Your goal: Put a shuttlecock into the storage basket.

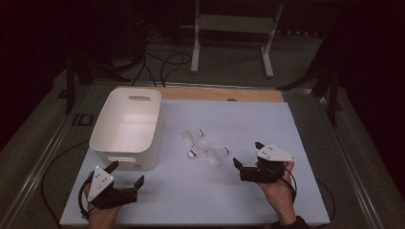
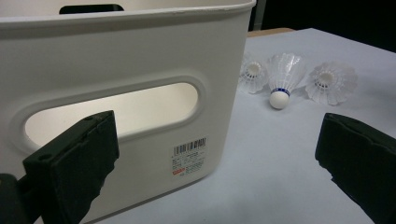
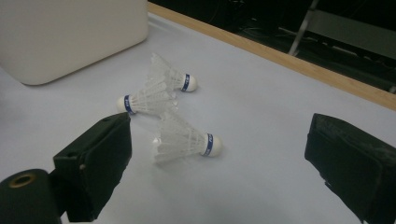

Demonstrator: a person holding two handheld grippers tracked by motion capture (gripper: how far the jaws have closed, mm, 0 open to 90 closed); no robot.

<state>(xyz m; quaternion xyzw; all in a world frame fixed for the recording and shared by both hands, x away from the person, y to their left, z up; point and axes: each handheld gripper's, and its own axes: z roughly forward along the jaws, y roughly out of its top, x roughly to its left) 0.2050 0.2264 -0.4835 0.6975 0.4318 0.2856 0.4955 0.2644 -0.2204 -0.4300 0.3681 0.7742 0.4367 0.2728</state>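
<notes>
Three white feather shuttlecocks lie in a loose cluster mid-table: one (image 1: 194,136) farthest, one (image 1: 198,148) in the middle, one (image 1: 218,155) nearest my right gripper (image 1: 247,153). That gripper is open, just right of the cluster; in the right gripper view the closest shuttlecock (image 3: 182,137) lies ahead between the jaws, untouched. A white plastic bin (image 1: 126,126) with handle slots stands at the left. My left gripper (image 1: 128,172) is open, right in front of the bin's near wall (image 2: 140,51). The shuttlecocks (image 2: 282,77) lie to its right.
A pale mat (image 1: 229,191) covers the table, with a wooden strip (image 1: 219,94) along the far edge. Beyond it stand a metal frame (image 1: 234,28) and loose cables (image 1: 162,62) on the floor. The bin's inside looks bare from above.
</notes>
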